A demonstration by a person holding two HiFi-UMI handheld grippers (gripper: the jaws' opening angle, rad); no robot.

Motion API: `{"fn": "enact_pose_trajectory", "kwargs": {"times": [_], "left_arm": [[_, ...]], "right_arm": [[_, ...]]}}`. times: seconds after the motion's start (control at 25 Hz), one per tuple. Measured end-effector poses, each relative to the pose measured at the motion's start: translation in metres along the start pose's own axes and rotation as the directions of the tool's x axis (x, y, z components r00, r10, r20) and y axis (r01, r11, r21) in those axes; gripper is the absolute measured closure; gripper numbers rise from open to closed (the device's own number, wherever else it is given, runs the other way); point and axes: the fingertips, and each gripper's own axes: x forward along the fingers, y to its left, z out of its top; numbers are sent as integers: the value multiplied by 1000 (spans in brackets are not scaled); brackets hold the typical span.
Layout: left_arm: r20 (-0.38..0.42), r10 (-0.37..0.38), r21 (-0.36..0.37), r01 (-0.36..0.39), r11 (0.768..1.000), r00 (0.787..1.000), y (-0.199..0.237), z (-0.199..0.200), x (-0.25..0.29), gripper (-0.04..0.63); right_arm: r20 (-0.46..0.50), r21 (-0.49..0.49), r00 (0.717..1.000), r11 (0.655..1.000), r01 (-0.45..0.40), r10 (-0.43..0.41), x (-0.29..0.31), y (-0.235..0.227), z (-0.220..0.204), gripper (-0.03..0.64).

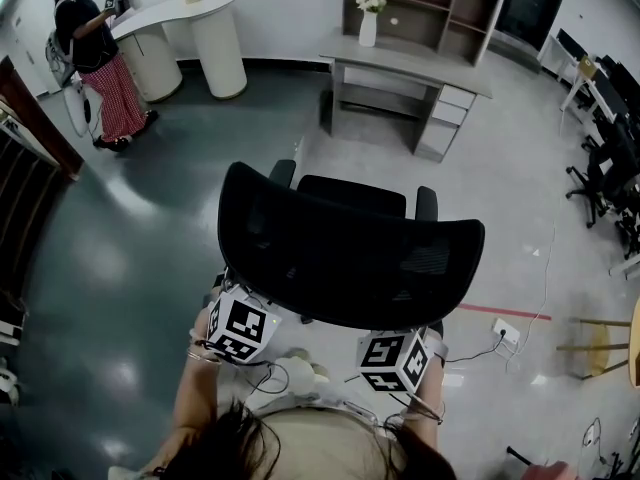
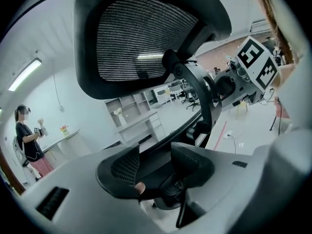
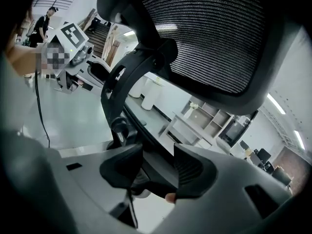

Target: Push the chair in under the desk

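Note:
A black mesh office chair (image 1: 350,253) stands in the middle of the floor, its back towards me and its seat (image 1: 350,196) facing the grey desk (image 1: 400,65), with a stretch of floor between them. My left gripper (image 1: 243,318) and right gripper (image 1: 395,353) sit at the backrest's lower edge, their jaws hidden behind it in the head view. In the left gripper view the left gripper (image 2: 156,165) is shut on the backrest's dark lower frame (image 2: 161,152). The right gripper (image 3: 158,167) holds the same frame (image 3: 153,172) from the other side.
A shelf unit (image 1: 420,8) and a white vase (image 1: 368,23) stand on the desk. A person (image 1: 90,43) stands by a white curved counter (image 1: 190,28) far left. A socket strip with cable (image 1: 505,330), a stool (image 1: 595,348) and black chairs (image 1: 610,168) lie right.

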Motion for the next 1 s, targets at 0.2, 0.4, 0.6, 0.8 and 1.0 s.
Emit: {"fn": "enact_pose_trajectory", "kwargs": {"times": [0.2, 0.4, 0.6, 0.8, 1.0], "left_arm": [[0, -12, 17, 12, 1000, 1000, 10, 2, 14, 397], [-2, -19, 17, 19, 1000, 1000, 19, 4, 25, 397], [-3, -30, 19, 30, 999, 1000, 26, 8, 38, 397], [-6, -33, 35, 33, 999, 999, 32, 6, 48, 397], [-31, -40, 20, 40, 999, 999, 41, 6, 56, 397]], "right_arm": [[-12, 7, 1000, 1000, 8, -8, 14, -7, 4, 410], [-29, 19, 1000, 1000, 14, -13, 25, -12, 8, 410], [-47, 32, 999, 999, 14, -12, 37, -21, 11, 410], [-54, 44, 998, 999, 23, -21, 45, -25, 13, 409], [-66, 54, 997, 998, 31, -28, 53, -27, 19, 408]]}}
